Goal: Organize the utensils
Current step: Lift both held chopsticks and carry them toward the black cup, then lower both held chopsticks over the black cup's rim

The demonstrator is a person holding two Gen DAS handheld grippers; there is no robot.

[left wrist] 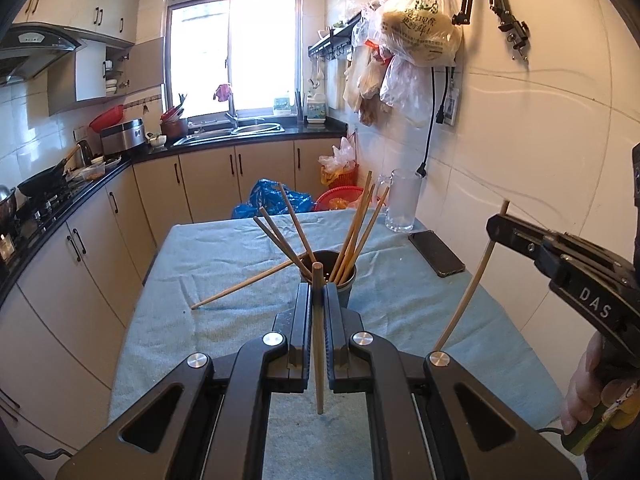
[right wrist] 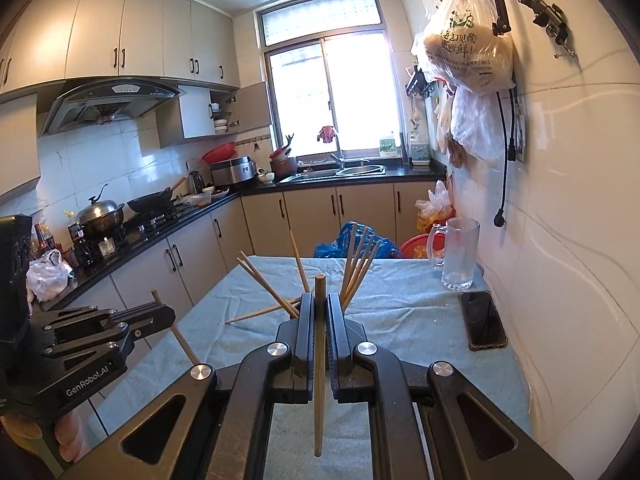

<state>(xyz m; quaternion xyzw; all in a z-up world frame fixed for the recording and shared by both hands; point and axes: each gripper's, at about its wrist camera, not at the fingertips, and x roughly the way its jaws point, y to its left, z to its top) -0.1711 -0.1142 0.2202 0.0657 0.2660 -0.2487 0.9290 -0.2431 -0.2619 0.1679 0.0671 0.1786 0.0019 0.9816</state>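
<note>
Covering the whole table (left wrist: 224,248), a pale blue towel (left wrist: 400,304) is the biggest thing in both wrist views, with kitchen counters to its left and a tiled wall to its right. Next in size come the two grippers. In its own view the left gripper (left wrist: 319,292) has its jaws closed on a single wooden chopstick (left wrist: 318,344) held upright, the blunt top poking above the fingertips and the thin end hanging below them over the towel. Only the right wrist view shows that gripper from the side (right wrist: 160,314), with its chopstick running at a slant through the jaws. The right gripper (right wrist: 320,304) is likewise clamped on its own chopstick (right wrist: 319,364), upright between the fingers; the left wrist view shows it from the side (left wrist: 494,226), the stick passing through the tips and curving down toward the towel. A frosted glass mug (left wrist: 402,200) stands at the far right corner of the table, and a dark phone (left wrist: 436,253) lies flat near it. The dark holder cup (left wrist: 330,276) sits mid-table and is plain only in the left view; in the right view the fingers hide it. Several chopsticks (left wrist: 358,228) fan out of it, and one loose chopstick (left wrist: 244,284) slants from the cup's rim down to the towel.
</note>
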